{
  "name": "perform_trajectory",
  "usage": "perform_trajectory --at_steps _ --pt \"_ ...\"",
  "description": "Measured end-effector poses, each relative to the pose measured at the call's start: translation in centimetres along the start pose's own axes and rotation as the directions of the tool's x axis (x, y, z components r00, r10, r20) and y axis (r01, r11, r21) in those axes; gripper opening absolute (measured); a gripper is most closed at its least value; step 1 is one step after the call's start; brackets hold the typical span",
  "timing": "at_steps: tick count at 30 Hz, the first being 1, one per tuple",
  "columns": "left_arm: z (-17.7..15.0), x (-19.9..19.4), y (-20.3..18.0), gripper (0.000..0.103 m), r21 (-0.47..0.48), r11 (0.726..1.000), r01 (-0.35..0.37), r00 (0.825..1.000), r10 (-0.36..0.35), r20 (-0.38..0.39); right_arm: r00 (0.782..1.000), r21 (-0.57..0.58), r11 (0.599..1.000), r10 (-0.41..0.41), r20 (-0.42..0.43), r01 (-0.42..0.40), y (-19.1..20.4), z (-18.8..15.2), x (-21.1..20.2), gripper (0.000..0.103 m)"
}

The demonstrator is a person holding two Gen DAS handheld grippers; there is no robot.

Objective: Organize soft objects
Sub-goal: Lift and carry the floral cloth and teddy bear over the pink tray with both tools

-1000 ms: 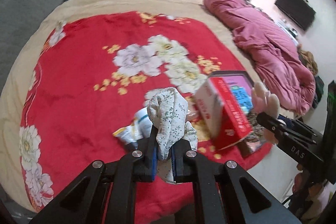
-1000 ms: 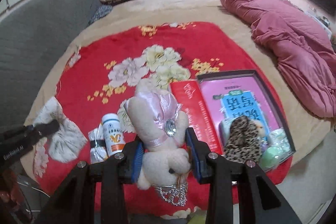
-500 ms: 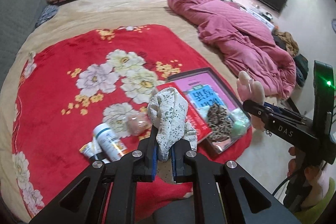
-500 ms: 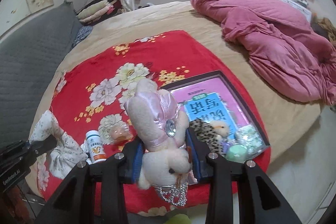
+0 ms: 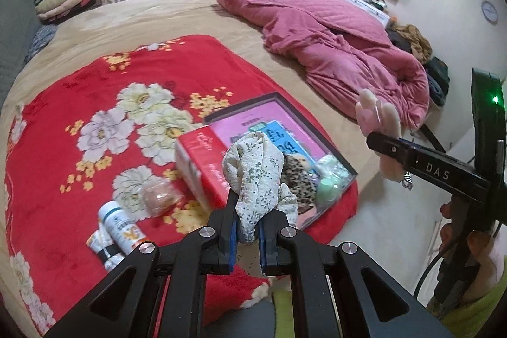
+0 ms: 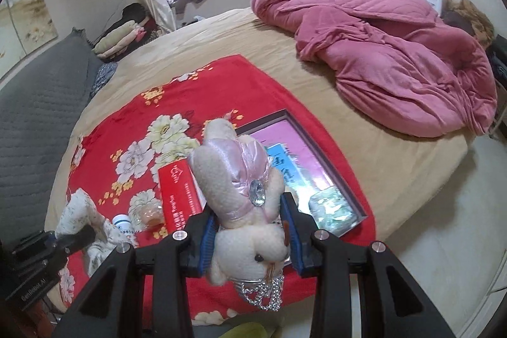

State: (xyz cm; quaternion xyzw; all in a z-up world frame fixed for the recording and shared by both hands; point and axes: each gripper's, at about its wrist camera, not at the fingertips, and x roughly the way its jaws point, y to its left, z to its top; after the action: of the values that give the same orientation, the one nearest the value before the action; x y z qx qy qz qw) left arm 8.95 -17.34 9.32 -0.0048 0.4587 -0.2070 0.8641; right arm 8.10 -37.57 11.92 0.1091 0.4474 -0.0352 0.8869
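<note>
— While both soft things hang clear of the bed, look at how they're held. The left tongs (image 5: pixel 246 220) are clamped on the floral cloth bundle (image 5: pixel 256 179), pinching just its lower tail. The right tongs (image 6: pixel 250 236) are closed around the plush bunny (image 6: pixel 240 195), head down, squeezed at the neck.

— And where would they go?

— My guess is the shallow box (image 5: pixel 320 135) on the red floral blanket (image 5: pixel 63 103). From the left camera it sits at about one o'clock beyond the cloth, with a leopard-print piece (image 5: pixel 301 176) and a pale green ball (image 5: pixel 329 189) already in its near end.

— What might spoil it?

— The cloth is gripped at a thin end, so a quick swing could let it slip out. The bunny's bead chain (image 6: pixel 263 293) dangles below the tongs and could snag the box's rim. The red carton (image 5: pixel 202 170) stands touching the box at its nine o'clock side, easy to knock. At seven o'clock of that carton lie a white bottle (image 5: pixel 122 224) and a wrapped bun (image 5: pixel 158 195), hard things that shouldn't get swept along.
</note>
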Motion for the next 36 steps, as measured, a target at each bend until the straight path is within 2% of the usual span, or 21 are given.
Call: perform_trajectory --at_steps 12,21,30,36 --pt "1.6 3.6 -4.9 0.01 0.071 0.997 0.014 0.999 -0.012 -0.04 1.0 0.023 1.0 0.0 0.005 0.0 -3.2 0.8 0.4 0.038" --pt "2.3 7.7 -7.3 0.01 0.089 0.996 0.021 0.996 -0.013 -0.084 1.0 0.013 1.0 -0.008 -0.028 0.008 -5.5 1.5 2.9 0.038" --pt "2.2 13.3 -8.7 0.01 0.082 0.995 0.052 0.983 -0.036 -0.18 0.997 0.005 1.0 -0.01 -0.082 0.011 -7.6 2.4 6.1 0.038" --pt "2.1 17.5 -9.0 0.01 0.071 0.995 0.065 0.968 -0.046 -0.247 0.988 -0.032 0.999 -0.027 -0.153 0.022 -8.5 2.6 9.8 0.038"
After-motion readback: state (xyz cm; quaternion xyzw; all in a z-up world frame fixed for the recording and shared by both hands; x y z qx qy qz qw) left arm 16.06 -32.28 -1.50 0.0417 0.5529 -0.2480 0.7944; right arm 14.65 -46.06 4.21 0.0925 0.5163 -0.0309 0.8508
